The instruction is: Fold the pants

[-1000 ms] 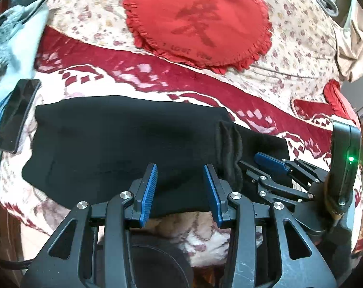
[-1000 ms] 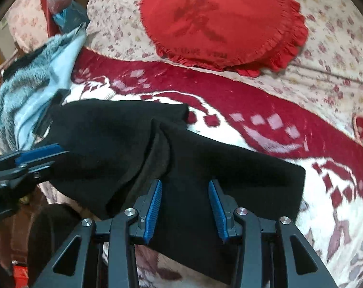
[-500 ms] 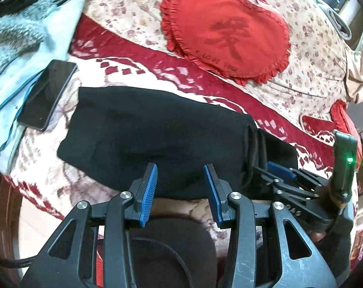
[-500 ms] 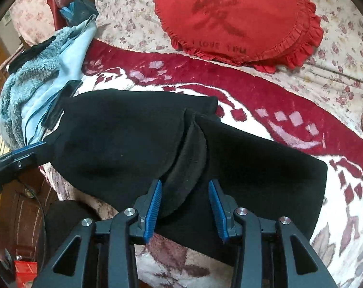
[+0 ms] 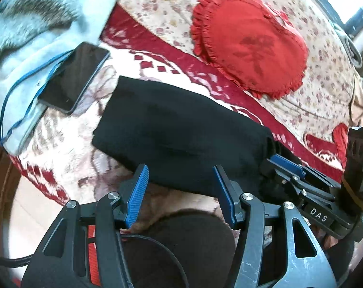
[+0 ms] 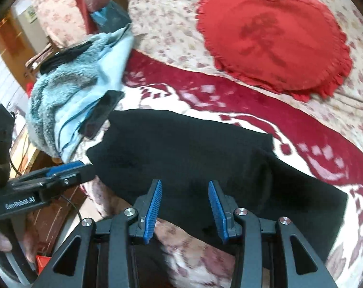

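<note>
The black pants (image 5: 181,132) lie folded into a long band across the red-and-cream blanket (image 5: 61,148), near the bed's front edge. My left gripper (image 5: 181,182) hovers over the near hem toward the band's left part. Its jaws are opening and the blue pads press on nothing. In the right wrist view the pants (image 6: 193,148) show a layered fold at the right. My right gripper (image 6: 185,192) hangs open above the near edge with no cloth pinched. Each gripper shows in the other's view: the right gripper (image 5: 282,162) at the pants' right end, the left gripper (image 6: 68,168) by the left end.
A dark phone (image 5: 73,76) with a blue cable rests on a pale blue fleece (image 5: 37,24) left of the pants. A red heart-shaped cushion (image 5: 251,40) lies behind them. The bed edge and the floor (image 5: 25,204) are at the lower left. A hand (image 6: 1,240) holds the left tool.
Both grippers have shifted left along the pants, and the phone and fleece have come further into view. The left jaws stand wider than before. The folded layer at the right lies flatter.
</note>
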{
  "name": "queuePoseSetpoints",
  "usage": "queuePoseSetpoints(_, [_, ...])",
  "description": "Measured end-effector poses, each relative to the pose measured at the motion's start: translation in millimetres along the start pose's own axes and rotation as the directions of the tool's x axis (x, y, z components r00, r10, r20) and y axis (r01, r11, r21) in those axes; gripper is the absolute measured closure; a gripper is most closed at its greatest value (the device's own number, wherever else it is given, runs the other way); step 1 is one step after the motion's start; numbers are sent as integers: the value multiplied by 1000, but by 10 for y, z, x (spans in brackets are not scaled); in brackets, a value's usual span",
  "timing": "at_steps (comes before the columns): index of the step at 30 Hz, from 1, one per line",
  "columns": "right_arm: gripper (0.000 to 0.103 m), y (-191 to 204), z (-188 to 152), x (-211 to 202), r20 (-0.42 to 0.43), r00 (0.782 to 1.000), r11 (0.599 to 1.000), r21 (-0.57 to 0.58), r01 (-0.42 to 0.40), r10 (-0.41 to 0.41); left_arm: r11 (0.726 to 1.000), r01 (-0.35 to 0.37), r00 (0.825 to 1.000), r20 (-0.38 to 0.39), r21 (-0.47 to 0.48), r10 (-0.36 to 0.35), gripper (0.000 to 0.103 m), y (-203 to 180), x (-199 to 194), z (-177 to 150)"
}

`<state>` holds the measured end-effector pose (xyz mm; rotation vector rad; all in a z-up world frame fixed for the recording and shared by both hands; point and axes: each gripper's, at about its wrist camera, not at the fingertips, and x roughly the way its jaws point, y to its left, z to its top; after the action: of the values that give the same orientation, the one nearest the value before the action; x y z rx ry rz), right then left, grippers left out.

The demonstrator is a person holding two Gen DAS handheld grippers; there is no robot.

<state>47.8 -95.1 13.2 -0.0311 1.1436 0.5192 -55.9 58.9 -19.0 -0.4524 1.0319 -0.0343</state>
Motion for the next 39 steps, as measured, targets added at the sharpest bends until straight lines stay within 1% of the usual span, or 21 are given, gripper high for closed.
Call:
queuePoseSetpoints(4, [64, 185, 159, 177, -5, 998, 997, -33, -64, 64, 997, -4, 1000, -18, -71, 3, 48, 294, 64, -41])
queuePoseSetpoints(7, [63, 291, 301, 350, -24, 996, 994, -63, -88, 87, 991, -2, 1000, -30, -132, -2, 48, 480, 126, -67])
queuePoseSetpoints(9, [63, 363, 403, 480, -38, 995, 992, -81, -96, 93, 986, -7, 1000, -13, -166, 5, 48, 573, 126, -77])
queuePoseSetpoints(11, [63, 429, 493, 595, -52, 994, 989, -102, -103, 98, 982, -9, 1000, 5, -188, 10, 47, 622, 123, -72])
queuePoseSetpoints(12, [63, 456, 532, 639, -56, 993, 988, -113, -107, 102, 980, -1, 1000, 4, -200, 2, 42, 646, 141, -60])
queuePoseSetpoints(13, [63, 484, 571, 688, -59, 993, 986, -123, -111, 104, 978, 6, 1000, 2, -209, -6, 41, 665, 164, -49])
queuePoseSetpoints(19, [62, 668, 795, 997, -79, 994, 976, -197, -96, 82, 972, 11, 1000, -6, -236, -13, 41, 680, 287, 12])
queuePoseSetpoints(23, [61, 843, 951, 1132, -64, 996, 954, -290, -78, 62, 969, 16, 1000, -14, -247, -20, 41, 690, 379, 61])
queuePoseSetpoints(25, [54, 935, 1028, 1197, -45, 997, 937, -341, -79, 68, 968, 17, 999, -25, -251, -24, 41, 686, 436, 80])
queuePoseSetpoints(26, [54, 967, 1054, 1234, -44, 997, 932, -355, -80, 69, 967, 16, 999, -29, -253, -25, 41, 683, 469, 91])
queuePoseSetpoints(28, [54, 1007, 1102, 1315, -59, 995, 929, -358, -97, 81, 967, 8, 999, -33, -255, -17, 41, 675, 520, 108])
queuePoseSetpoints(29, [54, 1015, 1122, 1360, -70, 993, 929, -352, -115, 96, 967, 6, 999, -31, -254, -14, 38, 665, 537, 118])
queuePoseSetpoints(30, [54, 1018, 1140, 1411, -79, 990, 929, -344, -134, 113, 967, 8, 1000, -25, -253, -15, 33, 657, 543, 126])
queuePoseSetpoints(35, [54, 994, 1168, 1660, -118, 980, 931, -313, -187, 158, 968, 6, 1000, -16, -252, -10, 24, 620, 580, 172])
queuePoseSetpoints(38, [54, 969, 1142, 1812, -155, 967, 929, -284, -238, 200, 968, -1, 1000, -14, -253, -3, 22, 606, 601, 186])
queuePoseSetpoints(39, [57, 959, 1127, 1841, -150, 967, 928, -282, -242, 207, 967, -5, 1000, -13, -253, 1, 22, 601, 603, 190])
